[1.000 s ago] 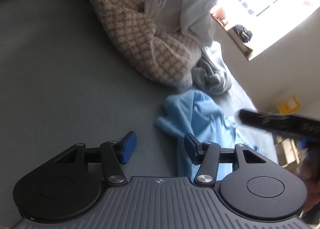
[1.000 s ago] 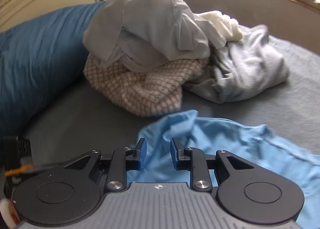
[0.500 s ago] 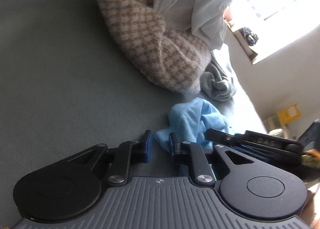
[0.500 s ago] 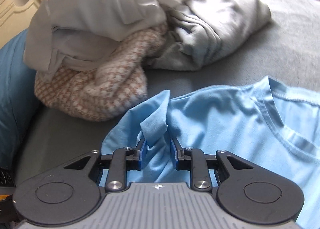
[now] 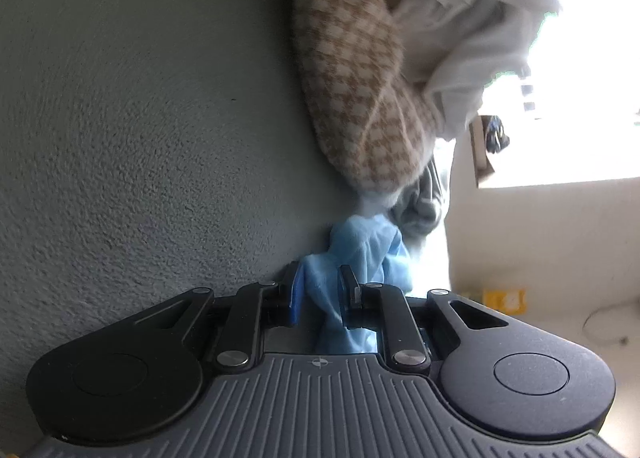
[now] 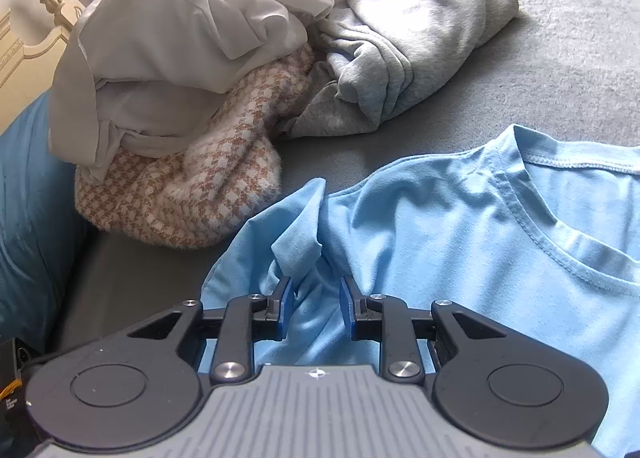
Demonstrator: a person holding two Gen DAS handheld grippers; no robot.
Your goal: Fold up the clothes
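Observation:
A light blue T-shirt (image 6: pixel 480 242) lies on the grey bed cover (image 6: pixel 560 38), its neckline toward the right. My right gripper (image 6: pixel 316 298) is shut on a bunched fold near the shirt's shoulder. In the left wrist view my left gripper (image 5: pixel 320 290) is shut on another bunched part of the blue T-shirt (image 5: pixel 360 254), low over the grey bed cover (image 5: pixel 140 118).
A pile of clothes lies just beyond: a brown-and-white checked knit (image 6: pixel 192 186), a pale shirt (image 6: pixel 180 42) on top, a grey sweatshirt (image 6: pixel 408 42). A blue pillow (image 6: pixel 28 198) and cream headboard (image 6: pixel 36 30) are at left. A bright window (image 5: pixel 580 78) is at right.
My left gripper closed from open onto the blue T-shirt's edge and rolled sideways. My right gripper took hold of a fold of the shirt and pulled it back, spreading it out.

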